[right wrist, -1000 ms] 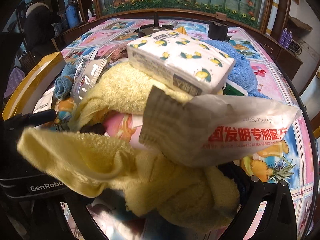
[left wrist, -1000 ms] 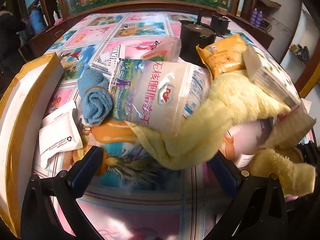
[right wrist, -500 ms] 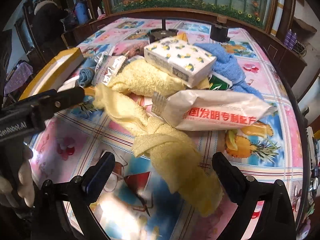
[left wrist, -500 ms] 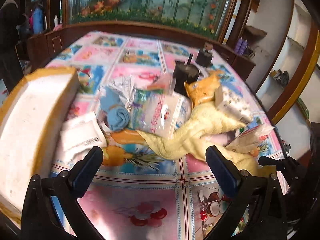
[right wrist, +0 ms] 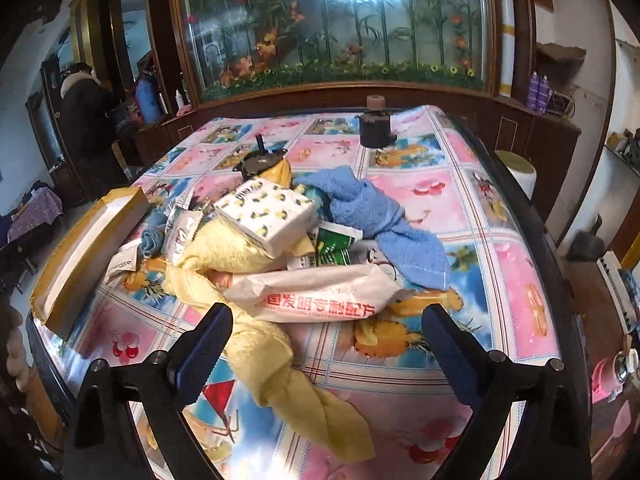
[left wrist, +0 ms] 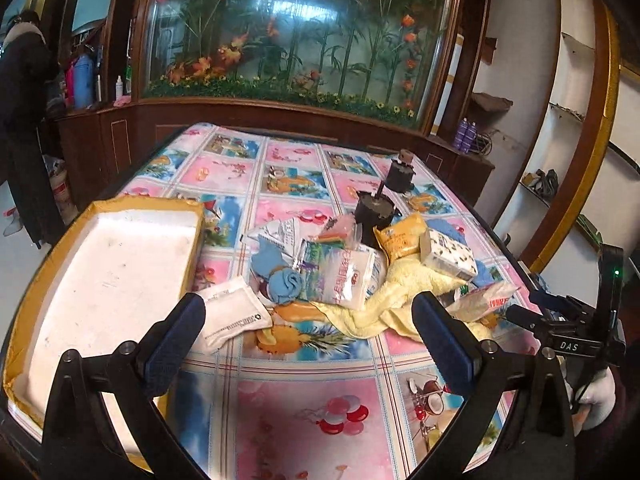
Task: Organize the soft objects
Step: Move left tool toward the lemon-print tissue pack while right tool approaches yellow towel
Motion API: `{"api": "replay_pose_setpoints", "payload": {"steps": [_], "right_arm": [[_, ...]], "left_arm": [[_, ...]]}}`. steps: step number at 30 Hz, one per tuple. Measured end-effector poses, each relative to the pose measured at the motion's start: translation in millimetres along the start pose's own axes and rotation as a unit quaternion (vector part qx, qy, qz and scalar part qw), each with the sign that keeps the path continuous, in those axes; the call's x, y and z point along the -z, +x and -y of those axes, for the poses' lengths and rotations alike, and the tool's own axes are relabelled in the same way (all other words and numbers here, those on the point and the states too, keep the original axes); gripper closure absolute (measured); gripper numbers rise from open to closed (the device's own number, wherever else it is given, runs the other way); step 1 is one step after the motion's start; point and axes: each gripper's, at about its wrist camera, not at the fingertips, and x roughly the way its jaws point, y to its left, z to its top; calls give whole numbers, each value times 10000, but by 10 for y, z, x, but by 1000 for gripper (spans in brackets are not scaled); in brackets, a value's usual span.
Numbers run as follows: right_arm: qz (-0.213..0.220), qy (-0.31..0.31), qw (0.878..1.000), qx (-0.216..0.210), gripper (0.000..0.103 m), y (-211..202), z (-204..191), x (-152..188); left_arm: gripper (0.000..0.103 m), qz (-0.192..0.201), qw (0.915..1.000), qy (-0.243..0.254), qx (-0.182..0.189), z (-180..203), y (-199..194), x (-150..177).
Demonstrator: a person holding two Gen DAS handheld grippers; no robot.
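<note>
A twisted yellow towel (right wrist: pixel 280 368) trails from the pile toward my right gripper (right wrist: pixel 328 316), which is open and holds nothing. On the pile lie a white packet with red lettering (right wrist: pixel 320 292), a lemon-print tissue pack (right wrist: pixel 268 212) and a blue towel (right wrist: pixel 384 220). My left gripper (left wrist: pixel 308 308) is open and stands back from the pile. In front of it are the yellow towel (left wrist: pixel 384 300), a rolled blue cloth (left wrist: pixel 286 284), a clear bag (left wrist: pixel 348 280) and a white sachet (left wrist: pixel 232 312).
A white foam box (left wrist: pixel 108 280) with yellow tape sits at the table's left. Two black motors (right wrist: pixel 376 128) (right wrist: pixel 260 160) stand behind the pile. A person (right wrist: pixel 86 120) stands far left. A gloved hand (left wrist: pixel 596 396) holds the right gripper at the table's right edge.
Both grippers have drawn back and up from the pile, which now looks far smaller. The yellow towel that filled the right view now lies stretched on the table.
</note>
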Motion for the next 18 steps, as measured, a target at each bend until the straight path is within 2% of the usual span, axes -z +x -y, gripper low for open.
{"api": "replay_pose_setpoints", "payload": {"steps": [5, 8, 9, 12, 14, 16, 18], "right_arm": [[107, -12, 9999, -86, 8, 53, 40, -46], [233, 275, 9988, -323, 8, 78, 129, -168], [252, 404, 9978, -470, 8, 91, 163, -258], [241, 802, 9883, -1273, 8, 179, 224, -581], [31, 788, 9813, -1755, 8, 361, 147, -807], [-232, 620, 9807, -1839, 8, 578, 18, -937], [-751, 416, 9742, -2087, 8, 841, -174, -970]], "left_arm": [[0, -151, 9992, 17, 367, 154, 192, -13], [0, -168, 9981, 55, 583, 301, 266, -108], [0, -155, 9982, 74, 576, 347, 278, -141], [0, 25, 9991, -60, 417, 372, 251, -230], [0, 125, 9993, -219, 279, 302, 217, -263], [0, 202, 9990, -359, 150, 184, 168, -257], [0, 176, 9988, -464, -48, 50, 126, -230]]}}
